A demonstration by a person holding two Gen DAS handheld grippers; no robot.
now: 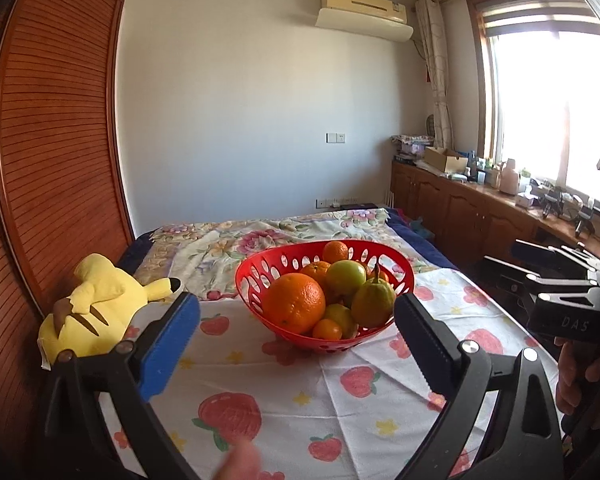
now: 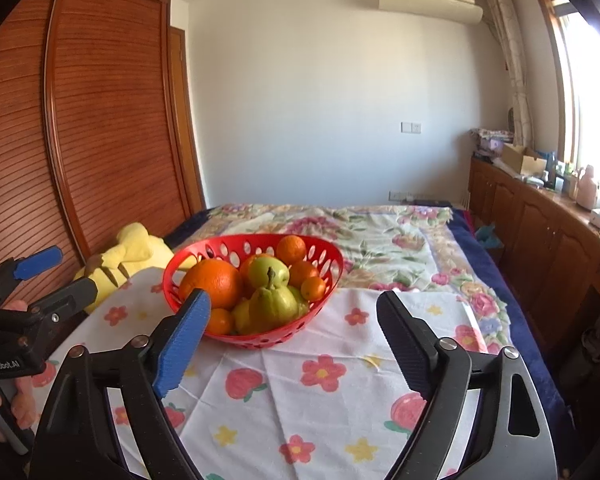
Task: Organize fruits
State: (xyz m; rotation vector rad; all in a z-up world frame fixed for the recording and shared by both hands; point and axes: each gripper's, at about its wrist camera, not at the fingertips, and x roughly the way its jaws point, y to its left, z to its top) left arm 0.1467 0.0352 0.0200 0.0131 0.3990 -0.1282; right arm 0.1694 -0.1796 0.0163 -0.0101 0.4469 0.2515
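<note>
A red perforated basket (image 1: 404,276) (image 2: 327,294) stands on a white fruit-print cloth (image 1: 300,400) on the bed. It holds a big orange (image 1: 296,302) (image 2: 214,282), a green apple (image 1: 346,278) (image 2: 266,272), a pear (image 1: 374,300) (image 2: 272,304) and several small mandarins. My left gripper (image 1: 297,301) is open just short of the basket, with nothing between its fingers; in the right wrist view it shows at the left edge (image 2: 58,276). My right gripper (image 2: 294,299) is also open and empty, a little back from the basket; it appears at the right of the left wrist view (image 1: 560,276).
A yellow plush toy (image 1: 96,304) (image 2: 132,252) lies left of the basket against a slatted wooden wardrobe (image 1: 52,140). Low wooden cabinets (image 1: 460,208) with clutter on top run along the right wall under the window. A person's hands (image 1: 580,368) (image 2: 4,404) hold the gripper handles.
</note>
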